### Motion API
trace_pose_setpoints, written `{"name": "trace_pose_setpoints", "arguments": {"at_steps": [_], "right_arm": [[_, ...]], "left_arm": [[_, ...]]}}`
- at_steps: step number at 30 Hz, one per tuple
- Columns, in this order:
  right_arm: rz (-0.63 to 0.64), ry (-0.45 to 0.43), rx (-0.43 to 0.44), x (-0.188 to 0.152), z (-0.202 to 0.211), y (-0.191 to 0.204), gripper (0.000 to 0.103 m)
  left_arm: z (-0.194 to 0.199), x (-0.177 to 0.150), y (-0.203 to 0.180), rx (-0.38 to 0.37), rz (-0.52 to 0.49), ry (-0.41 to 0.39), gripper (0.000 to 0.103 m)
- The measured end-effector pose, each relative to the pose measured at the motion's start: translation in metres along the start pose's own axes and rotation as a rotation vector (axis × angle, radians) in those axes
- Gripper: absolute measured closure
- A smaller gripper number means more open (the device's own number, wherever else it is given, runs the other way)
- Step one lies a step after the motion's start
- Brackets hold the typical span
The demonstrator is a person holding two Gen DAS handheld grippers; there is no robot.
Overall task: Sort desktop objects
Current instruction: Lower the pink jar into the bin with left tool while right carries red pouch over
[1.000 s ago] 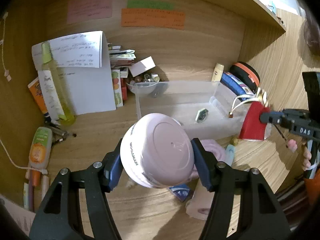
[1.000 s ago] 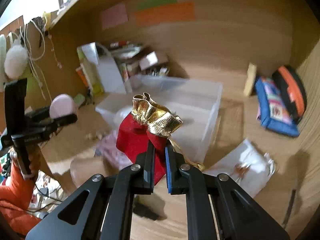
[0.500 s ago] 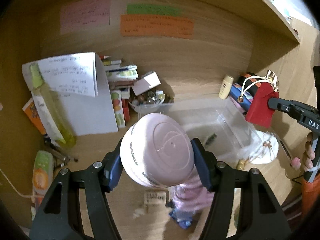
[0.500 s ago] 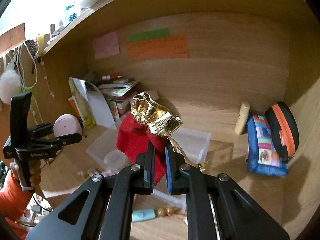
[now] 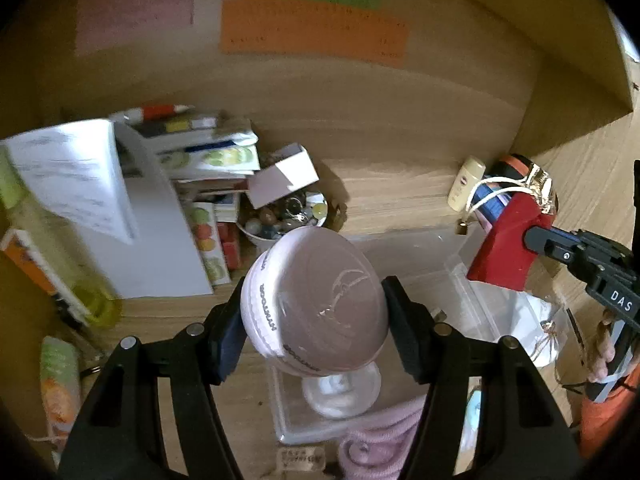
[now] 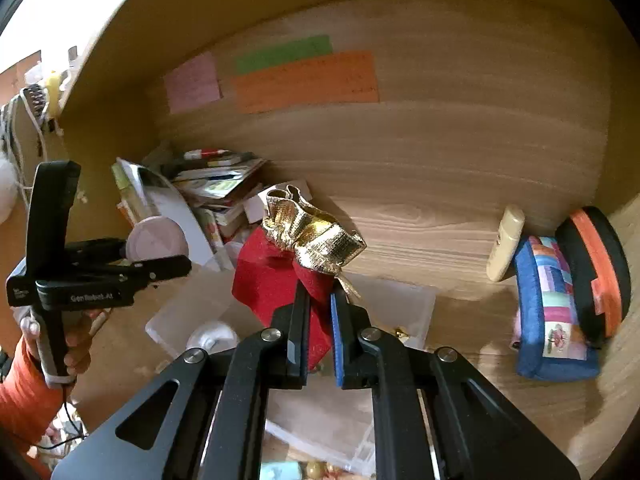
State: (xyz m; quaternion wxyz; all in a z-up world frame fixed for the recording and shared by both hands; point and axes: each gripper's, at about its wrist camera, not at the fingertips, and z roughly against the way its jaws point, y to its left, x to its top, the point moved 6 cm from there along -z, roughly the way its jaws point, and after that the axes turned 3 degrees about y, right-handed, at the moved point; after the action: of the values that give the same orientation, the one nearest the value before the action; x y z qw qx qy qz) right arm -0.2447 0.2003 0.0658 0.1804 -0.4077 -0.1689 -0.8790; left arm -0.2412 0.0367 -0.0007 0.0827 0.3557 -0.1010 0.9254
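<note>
My left gripper (image 5: 314, 316) is shut on a round pale pink jar (image 5: 316, 300) and holds it in the air above a clear plastic bin (image 5: 452, 280). The jar also shows in the right wrist view (image 6: 156, 240). My right gripper (image 6: 320, 312) is shut on a red drawstring pouch with a gold top (image 6: 280, 276), held over the bin (image 6: 400, 304). The pouch also shows at the right of the left wrist view (image 5: 508, 240).
A stack of books and papers (image 5: 160, 200) and a bowl of small trinkets (image 5: 284, 216) stand at the back left. A cream tube (image 6: 506, 248), a patchwork blue case (image 6: 552, 308) and a black-orange case (image 6: 596, 272) lie at the right. A pink cord (image 5: 380, 440) lies in front.
Both grippers have risen and moved forward over the bin, each still holding its object. The views now sit higher and nearer the back wall.
</note>
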Motion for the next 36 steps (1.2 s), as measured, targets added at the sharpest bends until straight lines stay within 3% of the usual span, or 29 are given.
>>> {"name": "trace_pose_setpoints", "arguments": {"at_steps": [3, 10, 18, 36], "right_arm": [[-0.005, 0.017, -0.002, 0.000, -0.013, -0.002, 0.095], [0.013, 0.051, -0.040, -0.006, -0.039, -0.005, 0.095], [0.044, 0.121, -0.069, -0.021, -0.068, -0.009, 0.095], [0.110, 0.179, -0.117, -0.036, -0.087, -0.011, 0.094]], "left_arm": [[-0.018, 0.001, -0.001, -0.038, 0.008, 0.042, 0.040], [-0.050, 0.001, -0.006, -0.037, -0.005, 0.101, 0.040], [-0.077, -0.004, -0.016, 0.004, -0.057, 0.152, 0.040], [-0.105, -0.015, -0.027, 0.084, -0.149, 0.301, 0.041]]}}
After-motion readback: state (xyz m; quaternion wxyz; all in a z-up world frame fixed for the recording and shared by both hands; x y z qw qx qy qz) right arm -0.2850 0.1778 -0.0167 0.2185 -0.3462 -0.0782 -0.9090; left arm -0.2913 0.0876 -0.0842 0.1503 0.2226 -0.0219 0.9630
